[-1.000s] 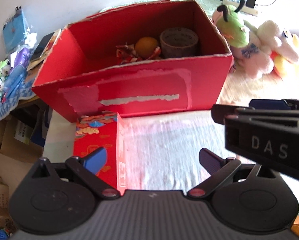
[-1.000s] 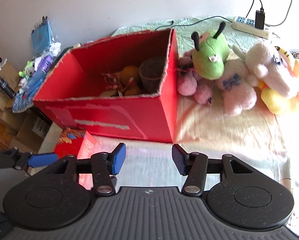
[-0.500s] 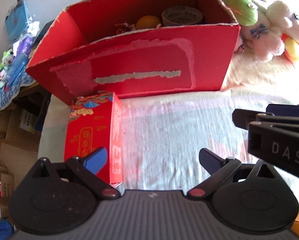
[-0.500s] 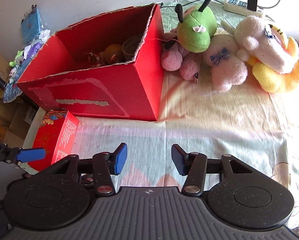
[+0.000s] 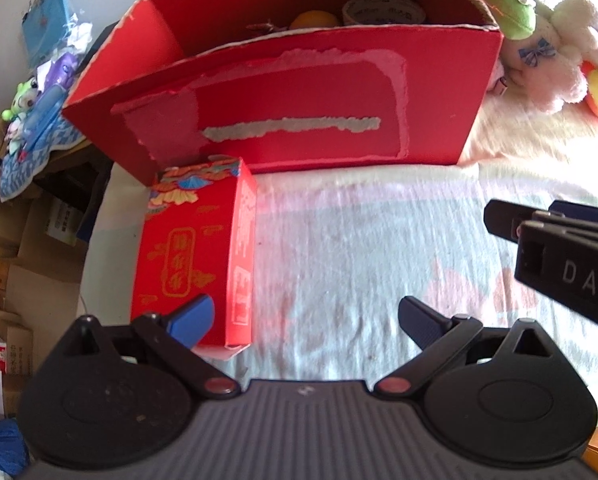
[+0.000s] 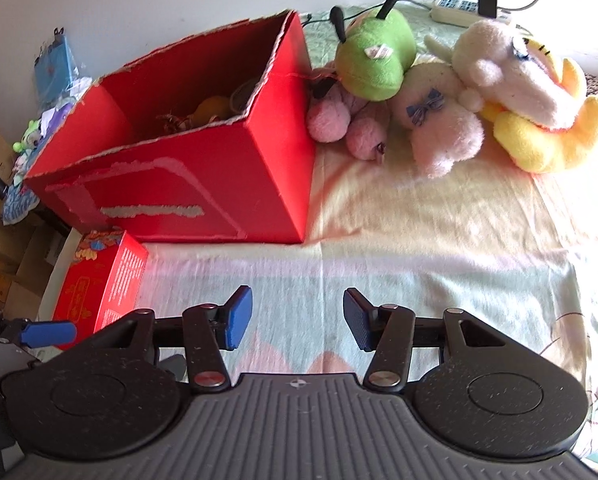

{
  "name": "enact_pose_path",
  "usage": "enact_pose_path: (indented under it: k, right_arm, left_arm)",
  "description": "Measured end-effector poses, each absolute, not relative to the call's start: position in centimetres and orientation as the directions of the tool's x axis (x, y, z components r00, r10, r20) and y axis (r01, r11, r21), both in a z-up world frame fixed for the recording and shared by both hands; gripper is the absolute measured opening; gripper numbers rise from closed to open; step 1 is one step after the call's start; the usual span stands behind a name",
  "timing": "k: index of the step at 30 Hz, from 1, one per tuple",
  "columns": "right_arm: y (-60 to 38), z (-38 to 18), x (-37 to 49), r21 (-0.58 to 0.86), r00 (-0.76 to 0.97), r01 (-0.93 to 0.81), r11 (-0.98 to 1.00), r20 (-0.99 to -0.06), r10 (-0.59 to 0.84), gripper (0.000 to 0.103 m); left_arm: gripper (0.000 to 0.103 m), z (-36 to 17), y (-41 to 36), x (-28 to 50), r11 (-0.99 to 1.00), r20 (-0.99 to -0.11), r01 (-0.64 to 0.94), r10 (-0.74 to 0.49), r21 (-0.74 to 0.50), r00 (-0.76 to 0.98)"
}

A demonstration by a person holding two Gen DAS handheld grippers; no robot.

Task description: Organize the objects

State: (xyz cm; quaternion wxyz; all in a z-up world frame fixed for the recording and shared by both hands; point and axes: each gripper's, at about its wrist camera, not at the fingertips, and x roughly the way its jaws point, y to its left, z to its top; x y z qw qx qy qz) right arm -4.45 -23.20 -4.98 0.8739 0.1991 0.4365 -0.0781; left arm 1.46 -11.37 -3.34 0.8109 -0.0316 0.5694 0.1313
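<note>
left gripper [image 5: 305, 316] agape beside small red box [image 5: 191, 256]

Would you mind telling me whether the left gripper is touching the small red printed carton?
Cannot tell. In the left wrist view the left gripper is open, one blue finger overlapping the small red carton; no gap or contact shows plainly.

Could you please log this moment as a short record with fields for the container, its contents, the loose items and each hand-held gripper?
container: large red box, open top, on the cloth-covered surface
contents: orange ball, tape roll, a red-patterned item partly hidden
loose items: small red carton lying in front of the box's left end; plush toys piled to the box's right
left hand-held gripper: open, empty, one finger over the carton
right hand-held gripper: open, empty, over bare cloth
</note>
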Motion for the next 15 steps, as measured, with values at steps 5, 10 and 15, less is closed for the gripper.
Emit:
enact_pose_path:
  k: [5,10,15]
  right_arm:
    - [-22.4,-5.1,-4.3,0.285,0.593,0.273,0.919,-0.802,0.073,0.054]
    - [-21.5,-5.1,-4.0,0.303,0.581,0.261,0.916,-0.808,0.102,0.054]
    - [-20.6,-4.8,-3.3,0.302,0.572,0.261,0.917,-0.814,0.105,0.054]
  left_arm:
    - [0.100,-2.7,-10.9,0.7,0.953,-0.927,-0.282,0.200,0.108,0.319]
    - [0.100,-2.4,-10.0,0.1,0.945,-0.927,-0.310,0.209,0.108,0.312]
    - [0.100,-2.3,-8.6,-0.2,0.939,-0.926,-0.332,0.206,0.095,0.318]
